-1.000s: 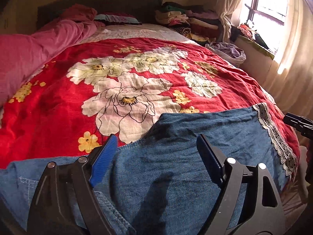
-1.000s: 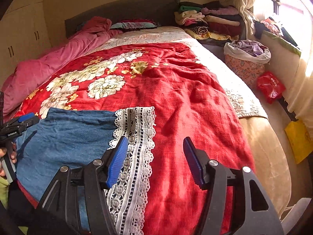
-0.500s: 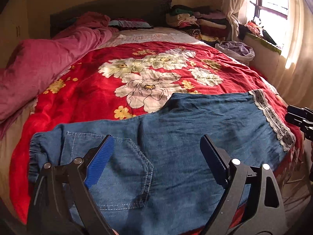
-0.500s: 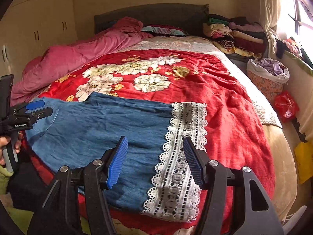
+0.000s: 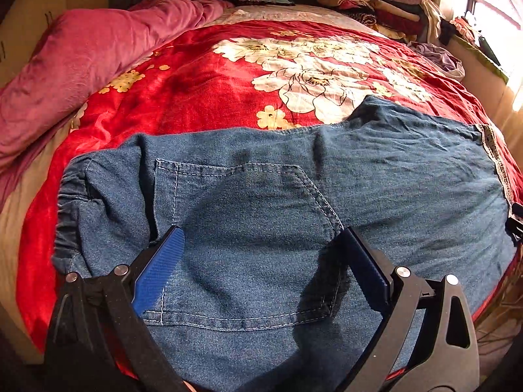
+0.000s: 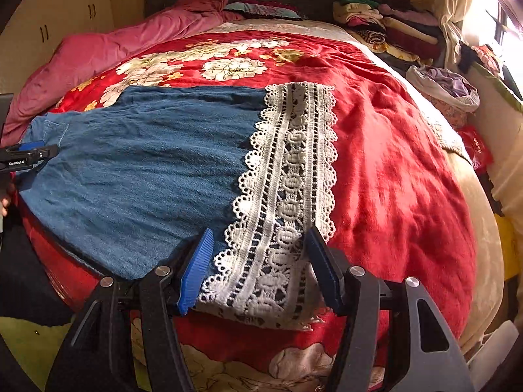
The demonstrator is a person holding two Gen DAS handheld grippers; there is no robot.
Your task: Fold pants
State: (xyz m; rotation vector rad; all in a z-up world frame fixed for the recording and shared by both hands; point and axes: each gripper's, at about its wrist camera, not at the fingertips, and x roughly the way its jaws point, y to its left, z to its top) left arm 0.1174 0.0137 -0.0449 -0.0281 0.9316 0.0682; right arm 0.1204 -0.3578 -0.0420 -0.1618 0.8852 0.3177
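Blue denim pants [image 5: 261, 196] lie flat across the near edge of the bed, waistband to the left, legs to the right. They also show in the right wrist view [image 6: 137, 163], ending in a white lace hem [image 6: 287, 196]. My left gripper [image 5: 261, 245] is open just above the back pocket [image 5: 242, 228]. My right gripper [image 6: 260, 245] is open, its jaws either side of the lace hem's near end. The left gripper shows at the left edge of the right wrist view [image 6: 26, 156].
The bed has a red floral cover [image 5: 228, 81]. A pink quilt [image 5: 81, 49] lies bunched along the left. Folded clothes [image 6: 392, 23] are stacked at the head on the right. A laundry basket [image 6: 447, 91] and a red bag [image 6: 477, 150] stand beside the bed.
Both grippers have come down closer to the pants. The left now hovers over the back pocket, the right over the lace hem. Both stay open.
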